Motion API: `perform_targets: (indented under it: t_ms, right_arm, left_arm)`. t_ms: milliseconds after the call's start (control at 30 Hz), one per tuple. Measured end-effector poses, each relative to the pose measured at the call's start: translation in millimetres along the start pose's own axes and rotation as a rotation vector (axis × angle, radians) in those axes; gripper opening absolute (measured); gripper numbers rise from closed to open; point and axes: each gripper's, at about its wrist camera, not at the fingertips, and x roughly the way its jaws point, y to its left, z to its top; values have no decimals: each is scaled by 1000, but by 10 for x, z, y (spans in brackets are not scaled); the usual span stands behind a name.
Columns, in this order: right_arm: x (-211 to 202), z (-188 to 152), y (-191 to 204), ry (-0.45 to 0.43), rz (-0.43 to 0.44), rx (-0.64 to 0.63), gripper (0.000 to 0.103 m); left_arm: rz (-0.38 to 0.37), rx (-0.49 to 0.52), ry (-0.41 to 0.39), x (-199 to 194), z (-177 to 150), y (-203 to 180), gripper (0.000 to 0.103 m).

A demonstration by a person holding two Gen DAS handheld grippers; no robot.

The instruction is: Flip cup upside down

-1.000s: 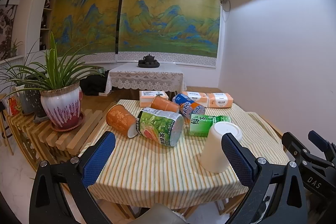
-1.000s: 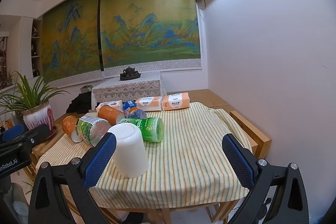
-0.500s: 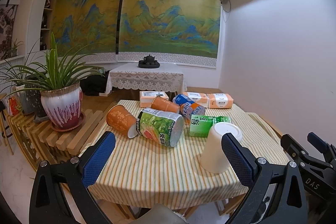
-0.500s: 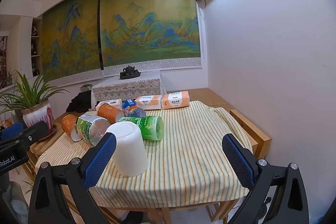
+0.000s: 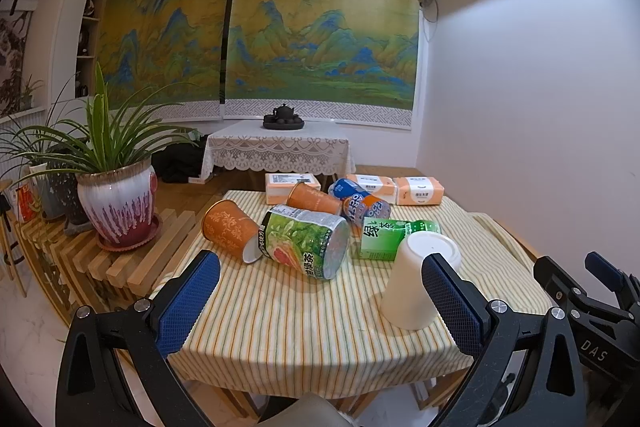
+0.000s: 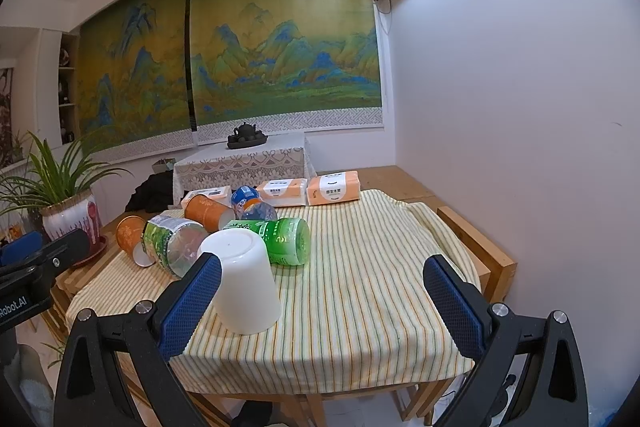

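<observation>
A white cup (image 5: 416, 279) stands upside down, mouth on the striped tablecloth (image 5: 280, 315), near the table's front; it also shows in the right wrist view (image 6: 244, 283). My left gripper (image 5: 320, 303) is open and empty, held before the table's front edge, its right finger (image 5: 452, 303) overlapping the cup in the image. My right gripper (image 6: 320, 303) is open and empty, its left finger (image 6: 188, 303) just left of the cup. The right gripper also shows at the right edge of the left wrist view (image 5: 592, 295).
Behind the cup lie a green tea bottle (image 6: 280, 235), a large green-labelled bottle (image 5: 304, 243), two orange paper cups (image 5: 228, 227), a blue bottle (image 5: 360, 199) and tissue packs (image 5: 416, 191). A potted plant (image 5: 116, 203) stands on a wooden rack to the left. A white wall is close on the right.
Both grippers have drifted very slightly; the cup and the other things have not moved.
</observation>
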Motion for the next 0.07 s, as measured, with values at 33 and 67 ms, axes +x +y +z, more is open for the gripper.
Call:
perform_targets:
  t_ms: [33,67]
  right_arm:
    - [3,-2,0,1,0,0,100]
    - [3,-2,-1,1,0,0,100]
  left_arm:
    - [2,2,-2,1,-1,0,102]
    - [3,3,-3,3,0,3,102]
